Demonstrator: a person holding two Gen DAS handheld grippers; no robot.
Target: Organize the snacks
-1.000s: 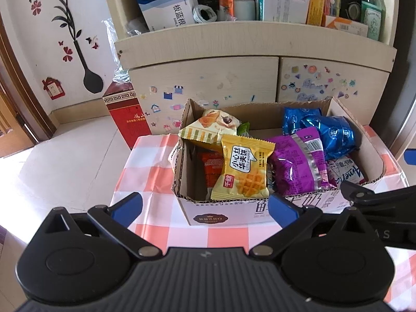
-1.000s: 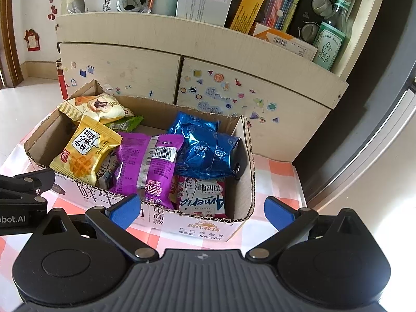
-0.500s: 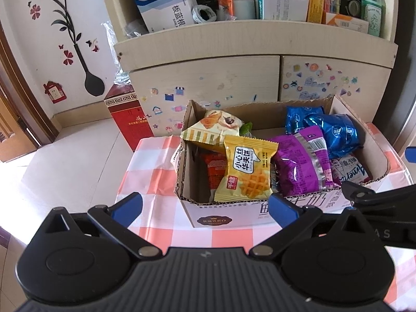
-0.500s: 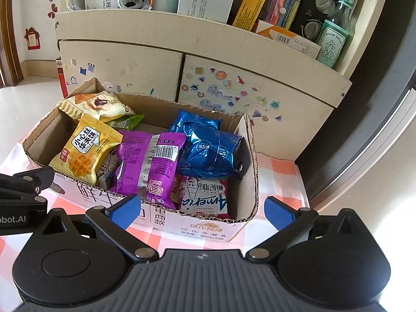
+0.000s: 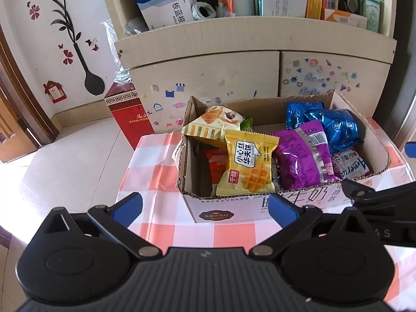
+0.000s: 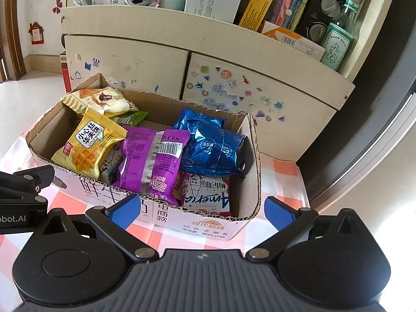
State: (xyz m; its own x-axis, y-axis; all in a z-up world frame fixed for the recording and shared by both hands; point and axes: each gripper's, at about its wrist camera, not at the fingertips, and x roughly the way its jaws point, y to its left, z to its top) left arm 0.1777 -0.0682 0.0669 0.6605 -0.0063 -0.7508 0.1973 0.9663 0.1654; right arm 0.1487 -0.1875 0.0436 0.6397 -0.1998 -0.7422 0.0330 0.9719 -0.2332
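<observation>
**Both tools spread and empty, short of the box's near wall**

Left tool (image 5: 204, 204): blue pads wide apart, nothing between them, held back from the cardboard box (image 5: 234, 210). Its right pad overlaps the near wall in view; contact cannot be told.

Right tool (image 6: 202, 209): likewise spread and empty, facing the box's right half.

Landmark: the box, on the checked worktop (image 5: 153, 176), long axis running left to right across both views. All snacks seen lie inside it, beyond the near wall from either tool.

- Left end: yellow waffle pack (image 5: 247, 166) leaning upright, cream pastry pack (image 5: 212, 124) behind it, a red pack (image 5: 214, 166) low at its left.
- Middle: purple pack (image 6: 150, 161), long axis running front to back.
- Right end: blue foil packs (image 6: 208, 143) over a white pack (image 6: 205, 193).

Judgement: the left tool is nearer the waffle pack, the right tool nearer the blue and white packs; the purple pack lies between.

Hard to make out: the red pack is mostly covered; a green pack (image 6: 130, 117) only peeks out. Box floor hidden under the right-end pile. No snack shows outside the box, though the tool bodies hide the nearest worktop.
</observation>
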